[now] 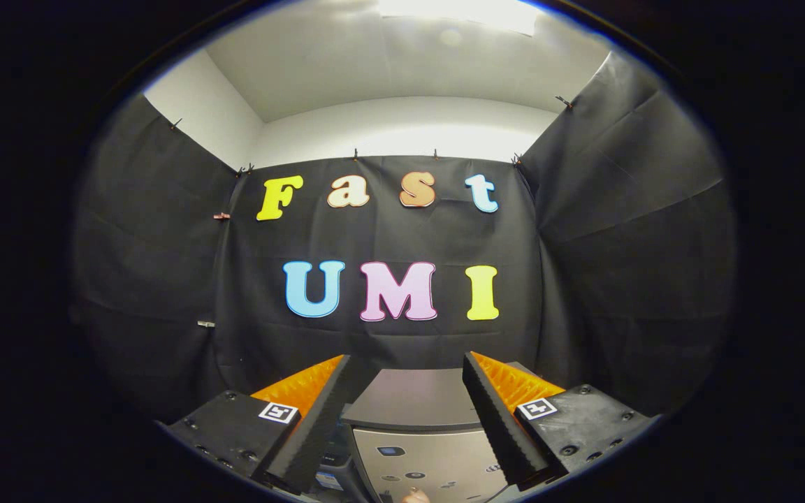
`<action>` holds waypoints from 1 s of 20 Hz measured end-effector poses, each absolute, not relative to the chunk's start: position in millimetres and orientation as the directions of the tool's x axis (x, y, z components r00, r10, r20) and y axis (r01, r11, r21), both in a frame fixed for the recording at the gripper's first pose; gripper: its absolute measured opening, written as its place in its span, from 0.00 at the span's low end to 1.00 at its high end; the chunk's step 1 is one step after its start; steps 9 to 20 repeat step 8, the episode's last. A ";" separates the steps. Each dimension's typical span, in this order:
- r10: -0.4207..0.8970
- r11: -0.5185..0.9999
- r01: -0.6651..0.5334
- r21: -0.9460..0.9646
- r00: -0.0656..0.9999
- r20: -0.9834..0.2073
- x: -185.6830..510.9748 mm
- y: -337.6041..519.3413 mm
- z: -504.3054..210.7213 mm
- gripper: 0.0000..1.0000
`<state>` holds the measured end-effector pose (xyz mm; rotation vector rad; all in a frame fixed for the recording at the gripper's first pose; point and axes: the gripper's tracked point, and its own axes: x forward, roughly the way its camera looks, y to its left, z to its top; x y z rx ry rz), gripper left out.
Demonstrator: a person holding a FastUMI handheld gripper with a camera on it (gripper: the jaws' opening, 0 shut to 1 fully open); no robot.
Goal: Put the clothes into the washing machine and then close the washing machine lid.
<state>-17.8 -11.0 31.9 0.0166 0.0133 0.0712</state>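
Observation:
A small washing machine (409, 419) stands just ahead of and below my fingers, seen from above. Its dark flat lid (411, 398) lies level across the top and looks down. A pale control panel (425, 461) with small buttons lies nearer to me. My gripper (406, 363) hovers above the machine, open, with nothing between its fingers. The left finger (318, 419) and the right finger (497, 419) frame the lid between them. A small part of a hand (415, 497) shows by the panel's near edge. No clothes are in sight.
The booth's black cloth wall (388, 244) rises close behind the machine and wraps round both sides. Above it are a white wall (402, 136) and a ceiling with a bright light (458, 10).

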 end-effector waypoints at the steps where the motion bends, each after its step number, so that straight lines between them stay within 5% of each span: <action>1: 0.069 0.997 -0.069 0.019 0.998 -0.013 -17.3 -12.5 31.8 0.98; 20: 0.069 0.998 -0.069 0.008 0.997 -0.018 -17.3 -13.0 31.0 0.98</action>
